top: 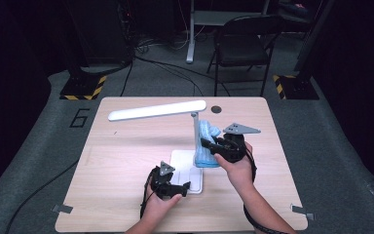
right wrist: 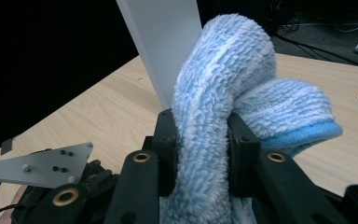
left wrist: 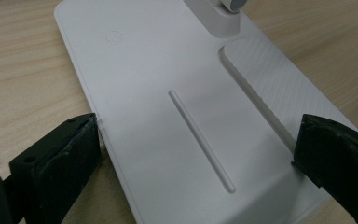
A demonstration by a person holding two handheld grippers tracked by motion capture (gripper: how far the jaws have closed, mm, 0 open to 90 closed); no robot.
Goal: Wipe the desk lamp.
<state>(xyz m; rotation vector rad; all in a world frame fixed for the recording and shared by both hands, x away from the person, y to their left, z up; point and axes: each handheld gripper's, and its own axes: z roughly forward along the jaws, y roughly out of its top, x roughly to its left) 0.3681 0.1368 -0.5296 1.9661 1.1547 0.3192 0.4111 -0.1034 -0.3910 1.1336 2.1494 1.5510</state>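
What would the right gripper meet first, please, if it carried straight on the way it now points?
Most likely the white lamp post: the right gripper, shut on the blue cloth, points at it, and the cloth looks pressed against it already, though depth is hard to judge.

The light wooden bench [top: 126,161] has rounded corners and a small dark round hole [top: 216,109] near its far edge, at about one o'clock from its middle. Small metal brackets sit at its near corners, one at seven o'clock [top: 61,208] and one at five o'clock [top: 302,211]. Beyond the far edge, at twelve to one o'clock, a dark folding chair [top: 241,46] stands on the grey floor [top: 39,141], beside a pale post [top: 191,30]. Two stand feet with yellow-and-black stripes rest at eleven o'clock [top: 84,87] and two o'clock [top: 294,87]. A marking on the floor, perhaps a "6" [top: 80,118], lies at ten o'clock. Black cables [top: 156,61] trail across the floor.
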